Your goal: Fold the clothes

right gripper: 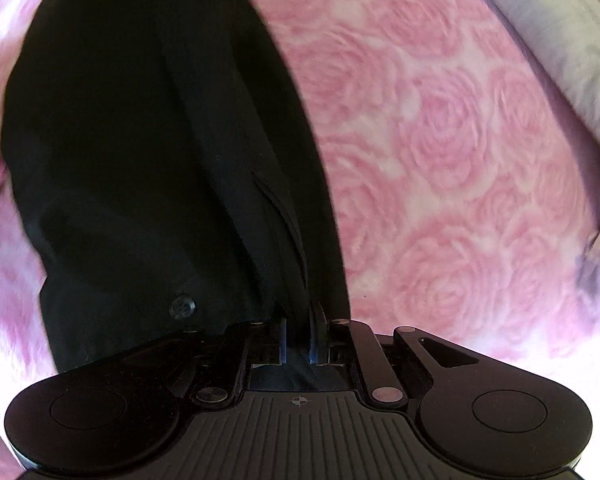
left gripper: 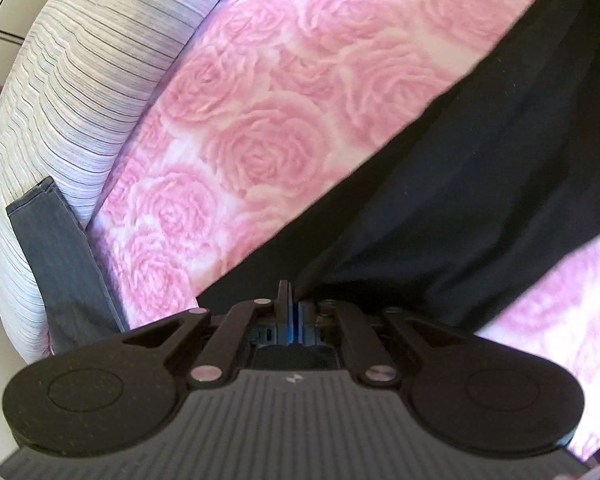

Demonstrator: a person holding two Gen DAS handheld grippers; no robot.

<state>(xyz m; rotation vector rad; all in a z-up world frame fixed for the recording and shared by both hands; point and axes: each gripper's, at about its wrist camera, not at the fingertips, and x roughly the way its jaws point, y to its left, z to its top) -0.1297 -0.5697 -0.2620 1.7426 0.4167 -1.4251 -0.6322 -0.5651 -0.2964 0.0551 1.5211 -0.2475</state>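
Observation:
A black garment (left gripper: 480,168) stretches from my left gripper (left gripper: 290,292) up to the right across a pink rose-patterned bedspread (left gripper: 260,128). My left gripper is shut on an edge of that black cloth. In the right wrist view the same black garment (right gripper: 140,140) hangs away from my right gripper (right gripper: 300,316), whose fingers are shut on a fold of it. A dark button (right gripper: 183,307) shows on the cloth just left of the right gripper. The cloth looks taut and lifted between both grippers.
A white striped pillow or bolster (left gripper: 60,80) runs along the left edge of the bed, with a grey cloth strip (left gripper: 56,248) lying beside it. Pale grey bedding (right gripper: 548,40) borders the bedspread (right gripper: 440,160) at upper right.

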